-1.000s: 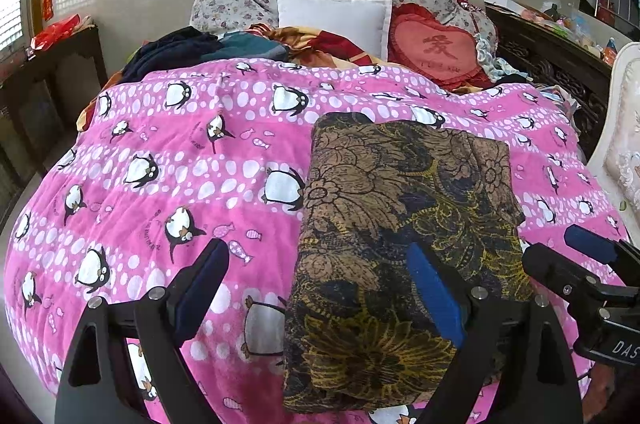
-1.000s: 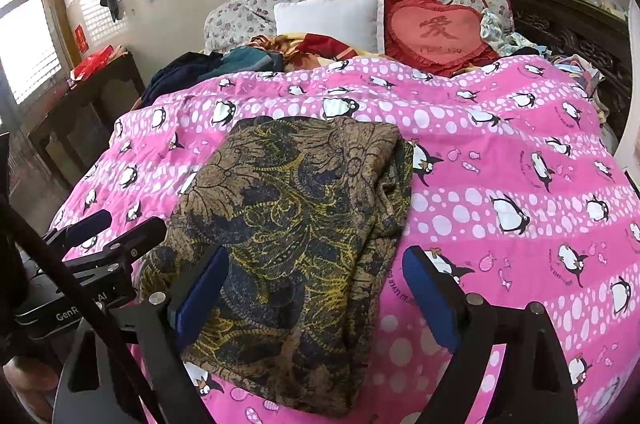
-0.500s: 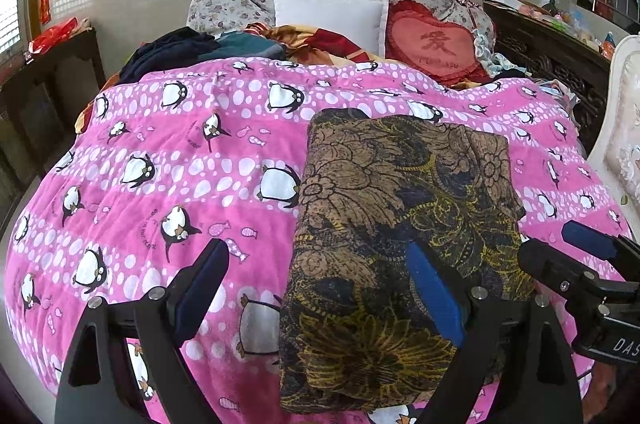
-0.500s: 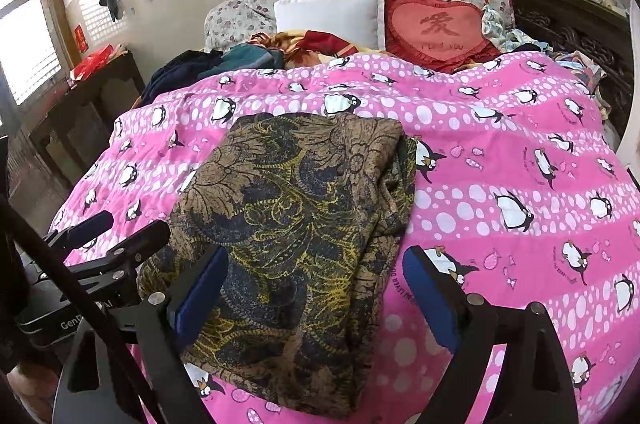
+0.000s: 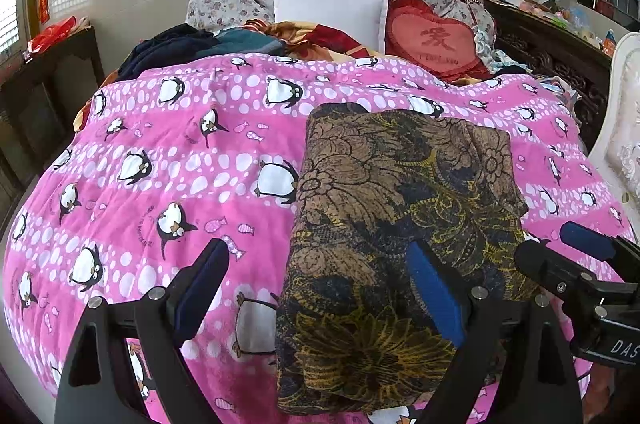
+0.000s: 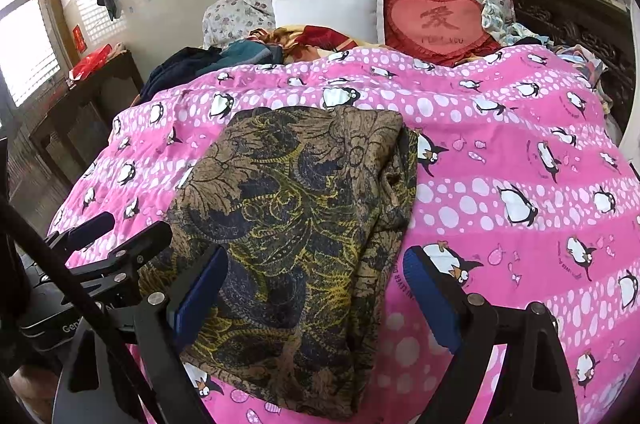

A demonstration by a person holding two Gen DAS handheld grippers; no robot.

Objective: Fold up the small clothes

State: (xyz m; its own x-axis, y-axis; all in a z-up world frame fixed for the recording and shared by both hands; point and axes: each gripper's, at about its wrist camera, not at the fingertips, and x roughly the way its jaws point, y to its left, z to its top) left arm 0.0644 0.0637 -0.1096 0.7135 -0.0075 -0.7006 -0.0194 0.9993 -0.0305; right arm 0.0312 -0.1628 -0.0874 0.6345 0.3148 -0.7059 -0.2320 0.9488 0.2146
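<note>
Brown-gold floral cloth (image 5: 400, 224) lies folded on pink quilt (image 5: 160, 164), near bed's foot edge. Left fingers (image 5: 320, 288) and right fingers (image 6: 316, 288) spread wide, empty, hovering. Risk: pinching top layer only, fold slumps; quilt snagged too.

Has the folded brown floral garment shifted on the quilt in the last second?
No. The brown floral garment still lies against the same penguin prints on the pink quilt.
</note>
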